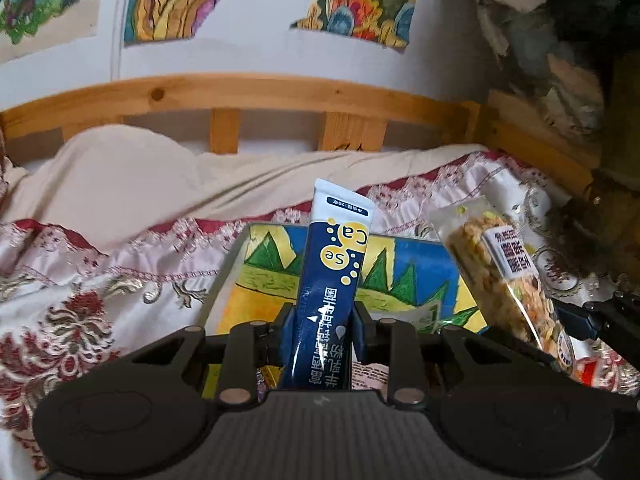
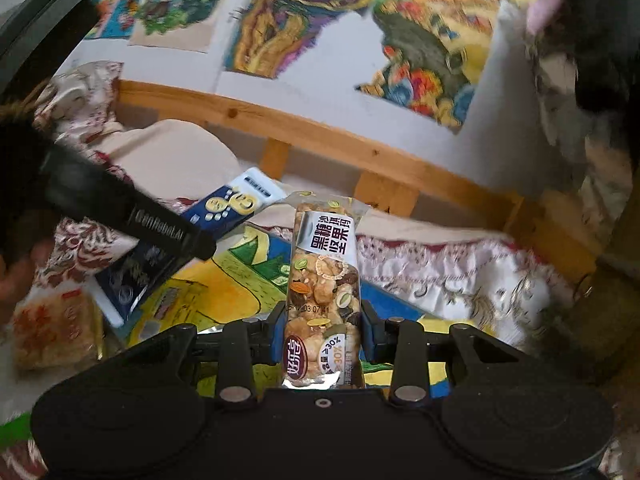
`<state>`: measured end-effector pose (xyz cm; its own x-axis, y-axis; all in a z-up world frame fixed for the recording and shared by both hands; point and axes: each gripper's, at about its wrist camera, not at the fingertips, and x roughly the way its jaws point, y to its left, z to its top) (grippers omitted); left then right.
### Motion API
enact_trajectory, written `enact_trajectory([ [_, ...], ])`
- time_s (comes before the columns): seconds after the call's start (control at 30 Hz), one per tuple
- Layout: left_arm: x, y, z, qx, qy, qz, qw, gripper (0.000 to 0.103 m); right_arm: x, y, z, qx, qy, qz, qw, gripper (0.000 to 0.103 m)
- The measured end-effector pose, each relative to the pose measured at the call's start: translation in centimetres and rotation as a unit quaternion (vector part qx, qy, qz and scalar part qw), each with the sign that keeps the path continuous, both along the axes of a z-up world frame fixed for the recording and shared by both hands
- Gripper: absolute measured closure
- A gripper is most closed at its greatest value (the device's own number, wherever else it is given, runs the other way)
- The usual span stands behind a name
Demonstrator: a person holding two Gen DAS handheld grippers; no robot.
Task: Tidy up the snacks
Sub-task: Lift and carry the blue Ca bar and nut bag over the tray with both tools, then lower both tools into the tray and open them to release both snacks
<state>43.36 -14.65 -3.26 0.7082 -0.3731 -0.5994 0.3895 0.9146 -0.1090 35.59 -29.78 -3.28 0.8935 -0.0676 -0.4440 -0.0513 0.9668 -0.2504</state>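
Left wrist: left gripper clenched on blue sachet, standing up between jaws; tray just ahead. Right wrist: right gripper grasping nut bar, upright between jaws; lower both level before letting go, I'd judge.

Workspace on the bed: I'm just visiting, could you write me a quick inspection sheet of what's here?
Surface: floral bedspread with a colourful drawing board on it.
Job's things: blue stick pack; nut bar; orange snack packet lying on the bed.
Clutter: nothing seen.
Grippers: left gripper shut on blue stick pack; right gripper shut on nut bar.
Cables: nothing seen.
Surroundings: wooden bed rail, pictures on the wall.
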Motion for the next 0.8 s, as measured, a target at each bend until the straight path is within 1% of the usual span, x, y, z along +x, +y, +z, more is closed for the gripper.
enact_trajectory([
  [0.1, 1.2, -0.6, -1.3, 0.005, 0.015, 0.005, 0.9999, 0.072, 1.6, -0.9, -0.9, 0.026, 0.016, -0.008, 0.999, 0.065],
  [0.17, 1.8, -1.0, -2.0, 0.010, 0.026, 0.006, 0.9996, 0.072, 2.0, -1.1, -1.8, 0.033, 0.022, -0.008, 0.999, 0.065],
  [0.33, 2.7, -1.5, -3.2, 0.028, 0.035, 0.008, 0.9989, 0.072, 2.8, -1.3, -4.0, 0.043, 0.045, -0.012, 0.998, 0.066],
  [0.47, 2.7, -1.4, -4.3, 0.040, 0.046, 0.012, 0.9981, 0.072, 2.8, -1.3, -4.3, 0.047, 0.047, -0.009, 0.998, 0.066],
  [0.57, 2.8, -1.1, -5.0, 0.038, 0.061, 0.020, 0.9972, 0.072, 2.5, -1.4, -4.3, 0.049, 0.050, -0.010, 0.998, 0.066],
  [0.8, 3.0, -0.9, -5.1, 0.043, 0.072, 0.017, 0.9963, 0.071, 2.0, -2.0, -4.5, 0.061, 0.060, -0.005, 0.996, 0.065],
])
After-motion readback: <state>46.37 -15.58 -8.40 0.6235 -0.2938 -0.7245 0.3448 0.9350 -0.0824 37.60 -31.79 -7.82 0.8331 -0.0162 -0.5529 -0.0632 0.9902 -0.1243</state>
